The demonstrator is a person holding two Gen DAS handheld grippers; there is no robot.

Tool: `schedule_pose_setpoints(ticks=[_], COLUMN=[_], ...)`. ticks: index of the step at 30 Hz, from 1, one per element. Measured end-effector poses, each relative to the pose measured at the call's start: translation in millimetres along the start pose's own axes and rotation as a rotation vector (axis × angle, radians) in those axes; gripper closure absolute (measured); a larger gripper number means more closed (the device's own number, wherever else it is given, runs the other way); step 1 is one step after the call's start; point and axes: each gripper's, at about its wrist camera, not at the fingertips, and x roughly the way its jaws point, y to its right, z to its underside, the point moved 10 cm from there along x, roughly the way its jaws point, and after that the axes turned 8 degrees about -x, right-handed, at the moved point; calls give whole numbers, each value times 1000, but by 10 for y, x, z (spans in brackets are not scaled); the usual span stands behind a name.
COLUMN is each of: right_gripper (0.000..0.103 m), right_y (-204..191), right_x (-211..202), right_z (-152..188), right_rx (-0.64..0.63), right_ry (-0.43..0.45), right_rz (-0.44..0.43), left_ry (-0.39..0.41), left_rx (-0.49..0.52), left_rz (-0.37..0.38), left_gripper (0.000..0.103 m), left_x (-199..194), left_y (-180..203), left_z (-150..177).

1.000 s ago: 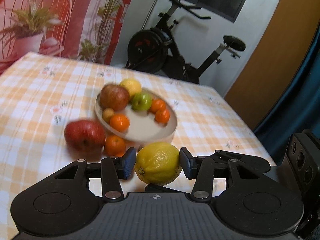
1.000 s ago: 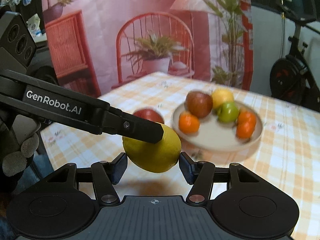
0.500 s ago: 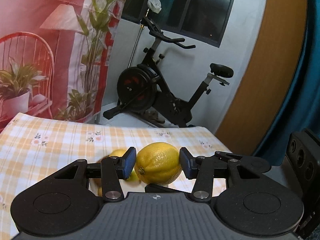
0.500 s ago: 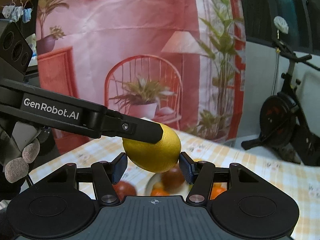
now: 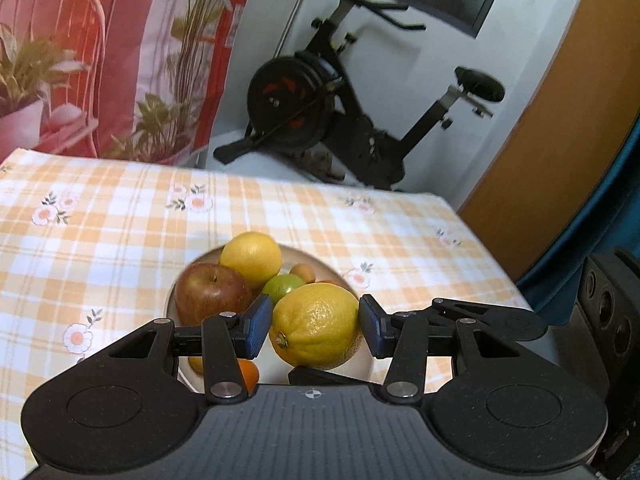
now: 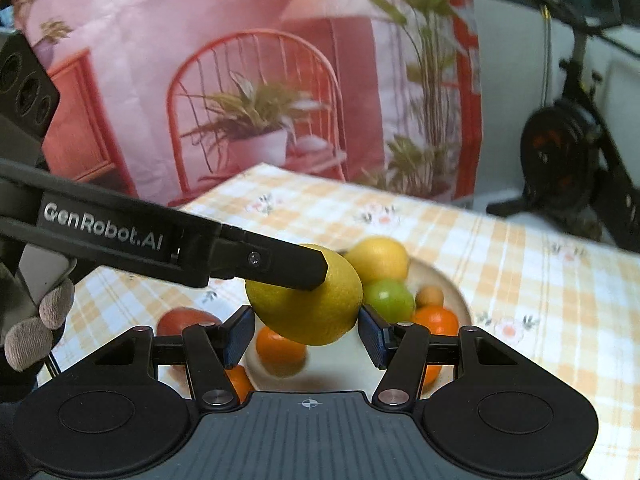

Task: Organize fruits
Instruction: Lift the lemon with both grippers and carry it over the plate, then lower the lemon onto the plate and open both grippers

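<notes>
Both claws hold one lemon [image 5: 316,326] above the plate [image 5: 308,254]: left claw [image 5: 312,324], right claw [image 6: 307,334]. Only the right view shows a red apple [image 6: 182,320] on the surface [image 6: 540,280], left of its claw.

Counted across both wrist views: two yellow lemons, one large oval lemon [image 5: 318,326] and one rounder lemon [image 5: 251,258]; two red apples [image 5: 212,294] [image 6: 182,320]; one green lime [image 6: 388,300]; one round pale plate [image 6: 454,292]; at least three small orange mandarins [image 6: 436,320], others partly hidden.
</notes>
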Motion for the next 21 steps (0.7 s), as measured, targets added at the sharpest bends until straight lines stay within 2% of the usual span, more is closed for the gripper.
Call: schedule_pose_setpoints(ticks=[13, 21], right_gripper=[50, 50], right_y=[215, 229], right_x=[420, 526], right_z=[238, 273], right_rx=[84, 97], right_ry=[-126, -158], right_rz=[-42, -61], left_ry=[-83, -103], left_rx=[-22, -33], left_rz=[-48, -69], left_gripper=[53, 53], left_x=[364, 446], left_y=[-181, -257], left_z=[78, 90])
